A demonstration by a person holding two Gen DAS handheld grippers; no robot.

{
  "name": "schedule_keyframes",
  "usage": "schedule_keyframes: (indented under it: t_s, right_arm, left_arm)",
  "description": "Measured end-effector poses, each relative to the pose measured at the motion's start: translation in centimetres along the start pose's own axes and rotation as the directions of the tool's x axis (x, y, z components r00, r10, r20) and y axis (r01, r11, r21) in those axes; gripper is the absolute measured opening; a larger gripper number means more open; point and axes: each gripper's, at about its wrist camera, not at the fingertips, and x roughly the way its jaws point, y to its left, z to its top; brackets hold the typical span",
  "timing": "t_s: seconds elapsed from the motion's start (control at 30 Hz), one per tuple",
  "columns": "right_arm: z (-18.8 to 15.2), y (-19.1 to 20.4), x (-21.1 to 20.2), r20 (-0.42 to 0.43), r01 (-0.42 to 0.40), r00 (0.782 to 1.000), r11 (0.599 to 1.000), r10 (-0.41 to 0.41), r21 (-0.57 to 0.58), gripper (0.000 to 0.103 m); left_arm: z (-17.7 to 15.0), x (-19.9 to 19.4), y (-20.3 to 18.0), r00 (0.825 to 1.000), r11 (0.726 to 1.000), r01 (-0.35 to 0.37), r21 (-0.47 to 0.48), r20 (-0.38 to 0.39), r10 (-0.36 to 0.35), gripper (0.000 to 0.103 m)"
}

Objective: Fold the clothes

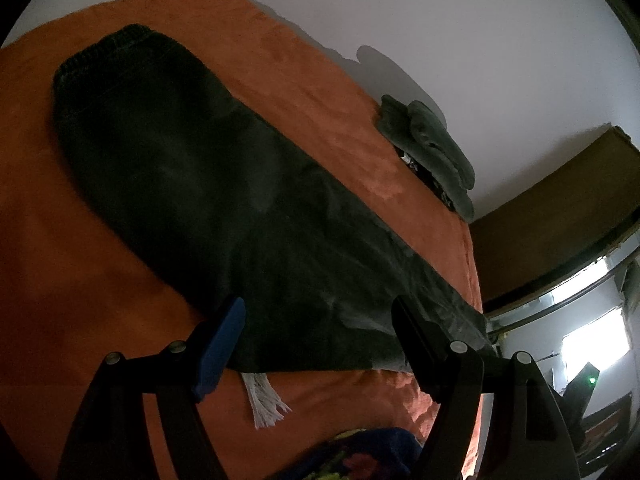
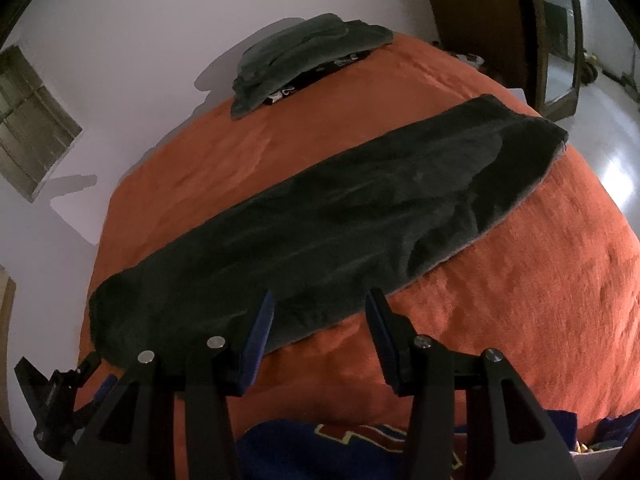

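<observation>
Folding step in hand: judging by the layout, the dark trousers [image 1: 224, 184] lie lengthwise, already doubled leg on leg, and the next fold brings one end toward the other.

Left wrist view, garment: the trousers run from the ribbed waistband [image 1: 108, 46] at upper left down to the hem end near the lower middle of the frame, flat on the orange bedspread [image 1: 52, 264].
Left wrist view, fingers: the left gripper [image 1: 320, 320] stands wide apart over the near end of the cloth, gripping nothing; whether the tips touch the fabric is hard to tell in this dim light.
Left wrist view, extras: a white drawstring [image 1: 264, 404] pokes out below the cloth edge at lower centre; a folded grey pile [image 1: 432, 148] sits at the bedspread's far edge, right of centre.

Right wrist view, garment: the trousers cross the frame from lower left to upper right.
Right wrist view, fingers: the right gripper [image 2: 320, 312] is about half open over the long near edge, with nothing held.
Right wrist view, extras: the other gripper shows at lower left, beside the cloth's end.

Doing it well: pinch both layers at the corners, tuck the drawstring in, lift together and lay the ends square.
</observation>
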Motion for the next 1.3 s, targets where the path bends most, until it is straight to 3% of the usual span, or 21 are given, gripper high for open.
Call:
schedule_keyframes:
  t_s: [0.73, 0.9, 1.3]
  right_arm:
    - [0.3, -0.4, 0.3, -0.001, -0.008, 1.000, 1.000, 0.008, 0.018, 0.047]
    - [1.9, -1.0, 1.5, 0.004, -0.012, 1.000, 1.000, 0.011, 0.026, 0.047]
    - [2.2, -4.6, 2.9, -0.036, -0.022, 0.999, 0.988, 0.028, 0.152, 0.047]
  left_arm:
    - [-0.3, 0.7, -0.6, 1.000, 1.000, 0.010, 0.013, -0.010, -0.010, 0.077]
    - [-0.4, 0.8, -0.9, 1.000, 1.000, 0.025, 0.007, -0.017, -0.025, 0.077]
    - [-1.2, 1.5, -2.5, 0.999, 0.998, 0.014, 0.069, -0.039, -0.012, 0.077]
